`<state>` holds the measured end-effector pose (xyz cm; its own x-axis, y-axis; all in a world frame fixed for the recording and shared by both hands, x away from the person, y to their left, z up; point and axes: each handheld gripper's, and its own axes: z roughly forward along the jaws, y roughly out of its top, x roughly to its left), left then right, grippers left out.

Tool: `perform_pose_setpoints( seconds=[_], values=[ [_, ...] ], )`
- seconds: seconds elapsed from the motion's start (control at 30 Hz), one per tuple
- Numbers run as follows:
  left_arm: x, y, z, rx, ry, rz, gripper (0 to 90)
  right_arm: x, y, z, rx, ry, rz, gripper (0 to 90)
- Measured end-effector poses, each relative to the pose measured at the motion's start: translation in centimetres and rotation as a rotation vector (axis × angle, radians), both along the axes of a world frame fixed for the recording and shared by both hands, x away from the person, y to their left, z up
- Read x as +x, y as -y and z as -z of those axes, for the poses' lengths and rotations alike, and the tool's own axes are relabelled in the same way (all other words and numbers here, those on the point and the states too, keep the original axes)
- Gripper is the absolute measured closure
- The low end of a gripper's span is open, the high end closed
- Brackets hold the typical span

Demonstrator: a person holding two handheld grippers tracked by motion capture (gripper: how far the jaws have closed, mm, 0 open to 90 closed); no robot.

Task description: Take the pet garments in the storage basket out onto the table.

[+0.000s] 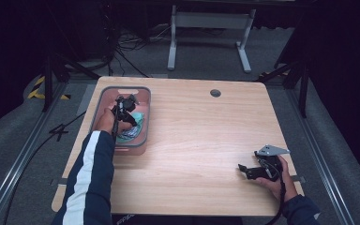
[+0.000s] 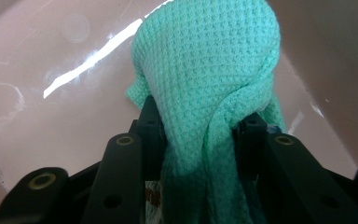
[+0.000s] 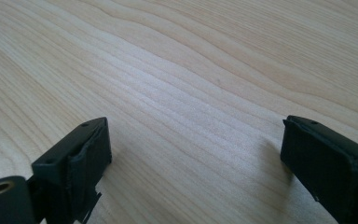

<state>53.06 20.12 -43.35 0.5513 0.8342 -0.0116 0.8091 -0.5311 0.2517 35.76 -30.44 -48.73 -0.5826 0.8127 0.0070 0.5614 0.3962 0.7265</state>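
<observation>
Left tongs (image 2: 198, 126) down inside pink bin (image 1: 143, 96) at the worktop's (image 1: 206, 140) left side, jaws clamped on a mint-green waffle-weave cloth (image 2: 209, 65); fabric bunched between the pads, its bulk mounded beyond them against the bin's pink floor. From the high view, left hand (image 1: 107, 119) over the bin, other cloth pieces lying beneath. Right tongs (image 3: 193, 158) wide apart, nothing between them, hovering low over bare wood near the worktop's right front, held in right hand (image 1: 274, 180)
</observation>
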Motion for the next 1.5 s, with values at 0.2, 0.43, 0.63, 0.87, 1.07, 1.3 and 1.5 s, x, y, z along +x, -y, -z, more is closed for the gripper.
perform_pose_setpoints(
  seconds=[0.2,0.43,0.63,0.87,1.07,1.3,1.5],
  values=[
    [-0.5,0.1,-0.5,0.022,0.035,0.01,65.9,0.0,0.0,0.0,0.0,0.0,0.0,8.9],
    [-1.0,-0.7,-2.6,-0.024,0.086,-0.001,66.0,0.0,0.0,0.0,0.0,0.0,0.0,8.9],
    [-1.2,-1.4,-4.5,-0.042,0.143,-0.02,66.0,0.0,0.0,0.0,0.0,0.0,0.0,8.9],
    [-1.2,-1.6,-6.8,-0.072,0.192,-0.027,66.0,0.0,0.0,0.0,0.0,-0.001,-0.001,8.9],
    [-1.4,-1.2,-8.7,-0.08,0.233,-0.008,66.0,0.0,0.0,0.0,0.0,-0.001,-0.001,8.9],
    [-2.4,-0.4,-10.8,-0.096,0.299,0.017,65.9,0.0,0.0,0.0,0.0,-0.001,-0.001,8.9],
    [-3.4,0.7,-12.5,-0.106,0.342,0.058,66.0,0.0,0.0,0.0,0.0,-0.001,-0.001,8.9]
  ],
)
